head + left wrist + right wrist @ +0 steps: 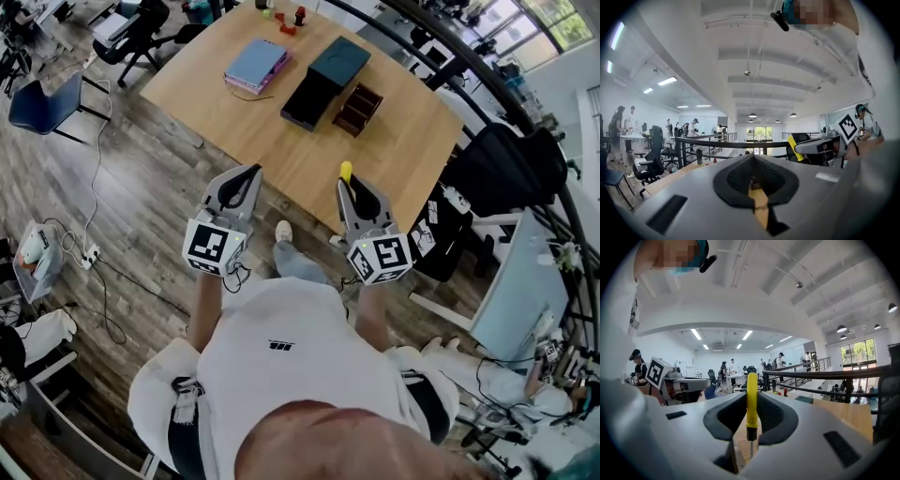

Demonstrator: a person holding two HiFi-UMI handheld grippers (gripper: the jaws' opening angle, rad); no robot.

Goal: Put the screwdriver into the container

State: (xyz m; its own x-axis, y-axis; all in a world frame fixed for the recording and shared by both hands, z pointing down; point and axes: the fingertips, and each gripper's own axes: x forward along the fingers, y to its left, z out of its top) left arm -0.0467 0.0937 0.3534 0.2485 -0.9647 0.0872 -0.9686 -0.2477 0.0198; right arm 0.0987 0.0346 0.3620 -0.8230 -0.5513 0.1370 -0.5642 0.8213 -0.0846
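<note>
At the near edge of the table [281,159], the yellow screwdriver [345,172] is clamped between the pads of the right gripper [356,192], whose jaws stand partly apart on its handle. Its long axis runs along the jaws, with the handle end projecting forward and the shaft pointing back toward the gripper body. The black container [307,101] lies well ahead across the table, slightly left of this gripper. The left gripper [248,176], alongside, has its jaws together and carries nothing. Judgement: the delivery falls to the right gripper, reaching forward.
</note>
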